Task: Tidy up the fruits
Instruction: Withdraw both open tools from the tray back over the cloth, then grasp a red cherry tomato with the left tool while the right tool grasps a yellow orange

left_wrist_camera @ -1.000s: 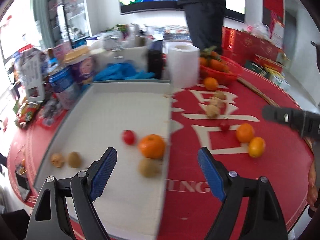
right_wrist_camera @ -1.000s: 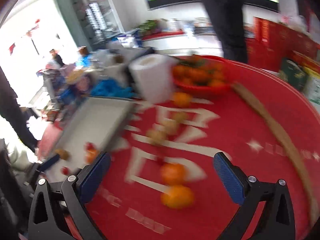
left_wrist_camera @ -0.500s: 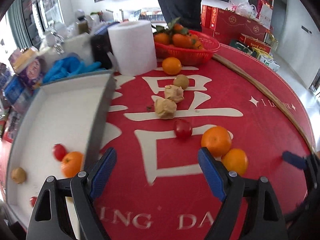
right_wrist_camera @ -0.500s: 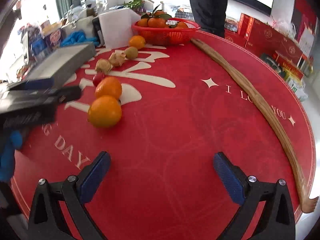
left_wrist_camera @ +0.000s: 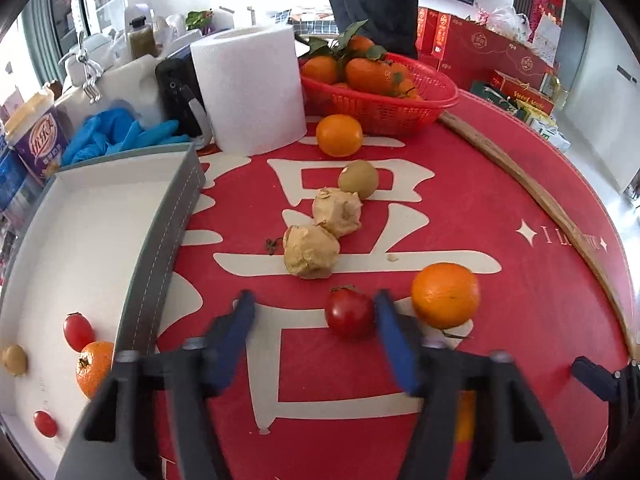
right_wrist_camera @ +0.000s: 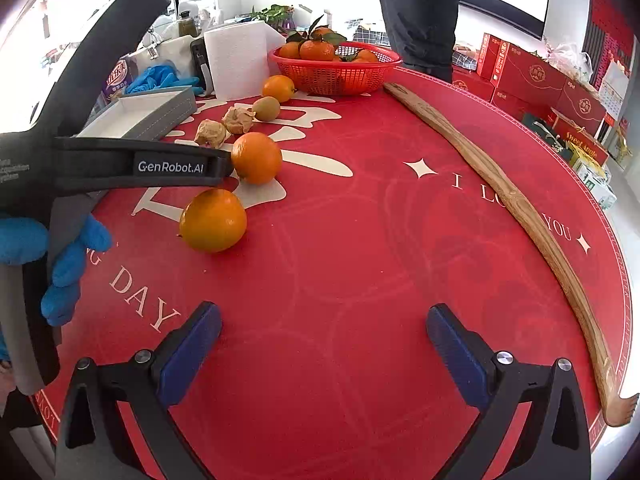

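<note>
A small red tomato point(left_wrist_camera: 350, 316) lies on the red tablecloth between the fingers of my left gripper point(left_wrist_camera: 314, 312). Its jaws are closing: the right pad point(left_wrist_camera: 390, 328) is at the tomato's side, while the left pad point(left_wrist_camera: 240, 320) is still apart from it. An orange point(left_wrist_camera: 446, 300) sits just right of that gripper. A white tray point(left_wrist_camera: 160, 240) at the left holds an orange point(left_wrist_camera: 94, 368), two little tomatoes and a brown fruit. My right gripper point(right_wrist_camera: 324, 328) stands open above bare cloth, with two oranges point(right_wrist_camera: 214, 220) off to its left.
Two papery brown fruits point(left_wrist_camera: 310, 252), a kiwi point(left_wrist_camera: 358, 179) and another orange point(left_wrist_camera: 339, 135) lie in a row toward a red basket point(left_wrist_camera: 380, 108) of tangerines. A paper roll point(left_wrist_camera: 252, 88), blue gloves and tubs crowd the back left. A long wooden stick point(right_wrist_camera: 520, 208) runs along the right.
My left gripper swung from over the tray to the right, onto the red tomato, and its jaws narrowed around it. The right gripper dropped toward the cloth, then held still.
</note>
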Motion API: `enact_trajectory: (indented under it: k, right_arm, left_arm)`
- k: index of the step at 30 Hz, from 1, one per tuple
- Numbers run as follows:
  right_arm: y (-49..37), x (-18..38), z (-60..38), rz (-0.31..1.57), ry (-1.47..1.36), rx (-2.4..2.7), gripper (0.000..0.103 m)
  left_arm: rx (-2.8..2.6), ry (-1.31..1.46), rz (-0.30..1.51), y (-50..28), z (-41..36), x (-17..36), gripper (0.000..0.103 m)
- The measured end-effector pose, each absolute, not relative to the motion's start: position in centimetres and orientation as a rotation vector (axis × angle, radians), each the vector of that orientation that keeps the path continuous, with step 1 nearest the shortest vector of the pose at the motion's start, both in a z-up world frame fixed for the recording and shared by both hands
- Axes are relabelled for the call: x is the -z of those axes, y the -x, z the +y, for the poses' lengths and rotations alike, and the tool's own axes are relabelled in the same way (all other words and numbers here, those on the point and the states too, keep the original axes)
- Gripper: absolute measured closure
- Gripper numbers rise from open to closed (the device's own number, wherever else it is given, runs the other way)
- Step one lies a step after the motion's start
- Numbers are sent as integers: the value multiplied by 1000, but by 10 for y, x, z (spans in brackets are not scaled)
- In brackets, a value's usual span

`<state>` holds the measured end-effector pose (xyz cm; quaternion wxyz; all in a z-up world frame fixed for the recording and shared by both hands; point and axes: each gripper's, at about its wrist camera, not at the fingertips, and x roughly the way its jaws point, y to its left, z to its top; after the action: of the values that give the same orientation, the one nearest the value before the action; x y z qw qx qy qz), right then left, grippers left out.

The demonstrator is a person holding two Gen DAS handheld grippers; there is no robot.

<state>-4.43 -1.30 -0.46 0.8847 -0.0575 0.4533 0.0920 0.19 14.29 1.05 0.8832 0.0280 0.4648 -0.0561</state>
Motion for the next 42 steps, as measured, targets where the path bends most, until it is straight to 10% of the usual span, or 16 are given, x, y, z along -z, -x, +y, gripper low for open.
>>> enact_trajectory:
  k: [2,22,24,29,42]
  right_arm:
    - [44,5,-13,943,120,-191,0]
    - [7,0,28,943,106,-354,0]
    - [3,0,34,935,119,-361,7]
    - [10,-4,41,898,179,-332,64]
    - [11,-5,-34,904,-44,-170,64]
  left_arm:
    - [115,-69,960,1,145,-12,80]
    - [20,-39,914,67,188,-8,79]
    - [17,-43,910,67,187,-8,79]
    - [12,-42,905,68,187,-8,79]
    - [24,-30,915,64,184,-8,80]
